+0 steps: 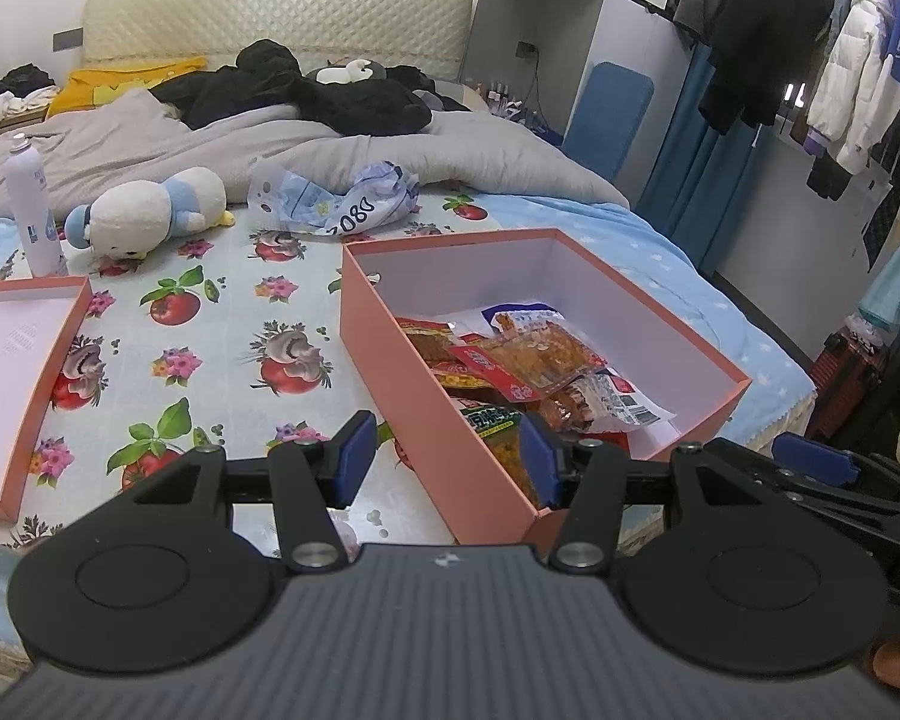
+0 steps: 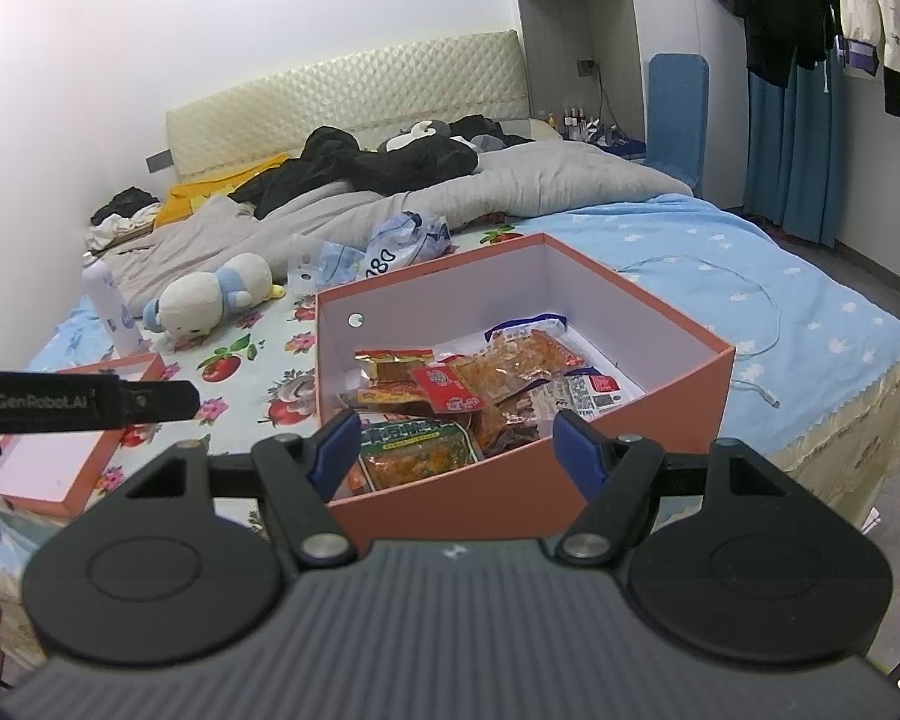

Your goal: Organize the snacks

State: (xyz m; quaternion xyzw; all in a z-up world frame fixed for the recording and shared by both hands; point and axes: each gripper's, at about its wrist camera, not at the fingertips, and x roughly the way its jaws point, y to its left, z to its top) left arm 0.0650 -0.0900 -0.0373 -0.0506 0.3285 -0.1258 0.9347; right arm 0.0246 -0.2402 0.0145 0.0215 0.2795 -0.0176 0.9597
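Observation:
An open pink box (image 1: 384,354) (image 2: 660,396) stands on the bed and holds several snack packets (image 1: 528,360) (image 2: 480,384), red, orange and green. My left gripper (image 1: 447,459) is open and empty, hovering over the box's near left corner. My right gripper (image 2: 453,447) is open and empty, just above the box's near wall. The box's pink lid (image 1: 30,372) (image 2: 84,420) lies upside down to the left. The left gripper's side also shows in the right wrist view (image 2: 90,402), and the right gripper shows at the right of the left wrist view (image 1: 822,468).
A plush toy (image 1: 150,210) (image 2: 210,300), a white spray bottle (image 1: 30,204) (image 2: 111,306) and a crumpled plastic bag (image 1: 336,204) (image 2: 384,252) lie on the fruit-print sheet. A grey duvet with dark clothes lies behind. A white cable (image 2: 750,324) lies right of the box. Clothes hang at the right.

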